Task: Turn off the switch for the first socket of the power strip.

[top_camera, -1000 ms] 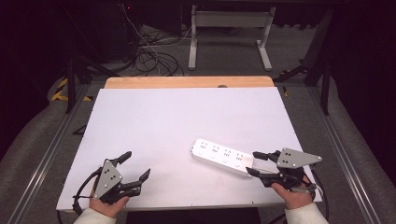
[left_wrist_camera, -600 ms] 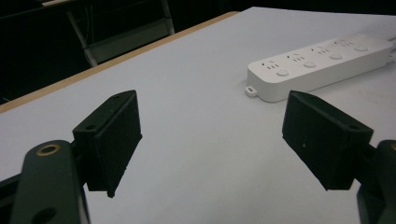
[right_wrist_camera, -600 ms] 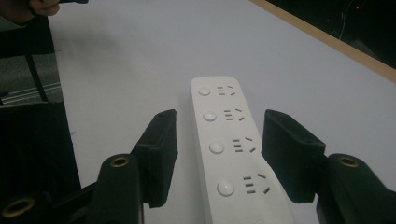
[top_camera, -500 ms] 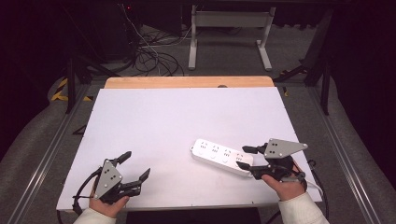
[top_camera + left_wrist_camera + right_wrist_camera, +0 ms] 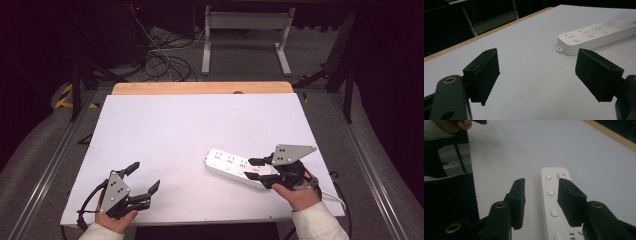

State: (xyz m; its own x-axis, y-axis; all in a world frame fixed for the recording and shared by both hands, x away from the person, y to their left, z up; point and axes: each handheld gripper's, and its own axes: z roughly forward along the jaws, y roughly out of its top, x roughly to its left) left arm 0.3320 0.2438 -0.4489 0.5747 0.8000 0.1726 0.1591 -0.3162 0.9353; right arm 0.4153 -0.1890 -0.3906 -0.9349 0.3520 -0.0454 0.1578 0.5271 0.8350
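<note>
The right claw (image 5: 254, 168), at the lower right of the high view, has just been closing its jaws; they stand partly apart over the near end of the white power strip (image 5: 235, 167), one jaw above its top and one off its side, not pressing on it. The strip lies flat on the white table (image 5: 190, 130), slanting toward centre. At lower left, the left claw (image 5: 145, 176) gapes wide, empty, well apart from the strip.

Lab, floor cables (image 5: 165, 62), rig table (image 5: 200, 120)
</note>
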